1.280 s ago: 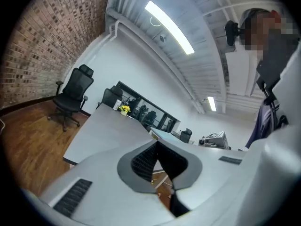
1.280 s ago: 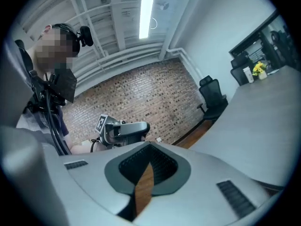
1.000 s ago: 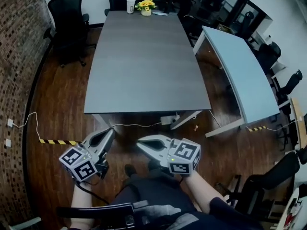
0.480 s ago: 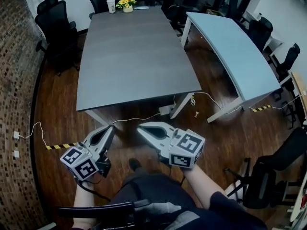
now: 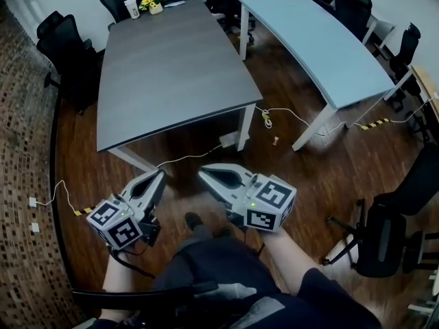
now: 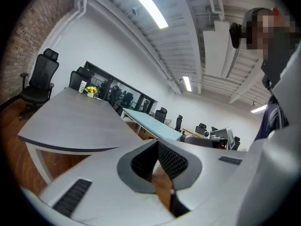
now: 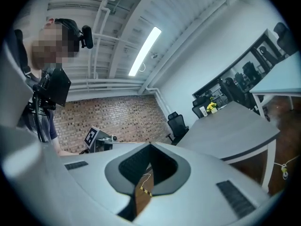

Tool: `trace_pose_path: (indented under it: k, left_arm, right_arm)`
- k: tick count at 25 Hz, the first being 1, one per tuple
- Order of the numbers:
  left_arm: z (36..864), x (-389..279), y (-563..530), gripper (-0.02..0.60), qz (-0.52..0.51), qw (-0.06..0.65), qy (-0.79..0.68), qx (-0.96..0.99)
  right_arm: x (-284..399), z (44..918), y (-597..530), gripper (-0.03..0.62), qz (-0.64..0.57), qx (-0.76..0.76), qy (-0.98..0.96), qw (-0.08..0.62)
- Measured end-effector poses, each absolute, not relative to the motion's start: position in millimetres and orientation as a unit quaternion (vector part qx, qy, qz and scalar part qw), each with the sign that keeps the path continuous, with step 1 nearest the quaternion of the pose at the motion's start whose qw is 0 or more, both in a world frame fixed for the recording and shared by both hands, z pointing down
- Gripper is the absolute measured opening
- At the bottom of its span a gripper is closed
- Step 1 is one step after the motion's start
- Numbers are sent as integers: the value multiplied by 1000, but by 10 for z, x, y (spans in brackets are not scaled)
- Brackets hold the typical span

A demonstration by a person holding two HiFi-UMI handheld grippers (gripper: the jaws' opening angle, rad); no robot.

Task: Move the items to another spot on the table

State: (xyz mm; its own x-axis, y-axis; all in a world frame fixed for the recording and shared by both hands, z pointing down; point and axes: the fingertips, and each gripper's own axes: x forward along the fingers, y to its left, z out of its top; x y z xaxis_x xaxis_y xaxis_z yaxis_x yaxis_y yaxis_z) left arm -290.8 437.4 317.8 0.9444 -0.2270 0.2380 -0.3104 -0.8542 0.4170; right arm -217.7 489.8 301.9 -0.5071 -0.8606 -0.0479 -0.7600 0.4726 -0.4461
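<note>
A white cup (image 5: 130, 7) and a pot of yellow flowers (image 5: 152, 2) stand at the far end of the long grey table (image 5: 171, 67), with a flat pale item (image 5: 175, 4) beside them. My left gripper (image 5: 159, 175) and right gripper (image 5: 204, 173) hover over the wooden floor, short of the table's near end, both shut with nothing between the jaws. The left gripper view shows its shut jaws, the grey table (image 6: 70, 121), the cup (image 6: 83, 86) and the flowers (image 6: 90, 91) far off. The right gripper view shows the flowers (image 7: 210, 107) on the table (image 7: 235, 121).
A light blue curved table (image 5: 322, 40) stands to the right. Black office chairs (image 5: 65, 46) line the left side and far end; another chair (image 5: 387, 242) is near right. A cable (image 5: 192, 156) and a power strip lie under the table's near end. Brick wall on the left.
The tables have slid up and to the left in the head view and the grey table's near end sits closer. Both grippers keep their pose, still shut and empty.
</note>
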Motion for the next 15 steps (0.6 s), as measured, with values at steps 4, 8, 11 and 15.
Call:
trace_pose_path:
  k: [4, 8, 11, 15]
  left_arm:
    - [3114, -2838, 4557, -6, 105, 215, -127, 963]
    - [3102, -2801, 4628, -6, 116, 200, -139, 963]
    - [3184, -2789, 4696, -6, 125, 209, -136, 960]
    - [3230, -2889, 4698, -6, 130, 222, -132, 957]
  right_arm:
    - [-2091, 3013, 5087, -21, -188, -486, 841, 147]
    - [-2111, 3012, 5206, -21, -179, -486, 843, 143]
    - [-2150, 3074, 5305, -21, -185, -486, 843, 142]
    - [-2238, 3169, 5305, -21, -199, -480, 843, 138]
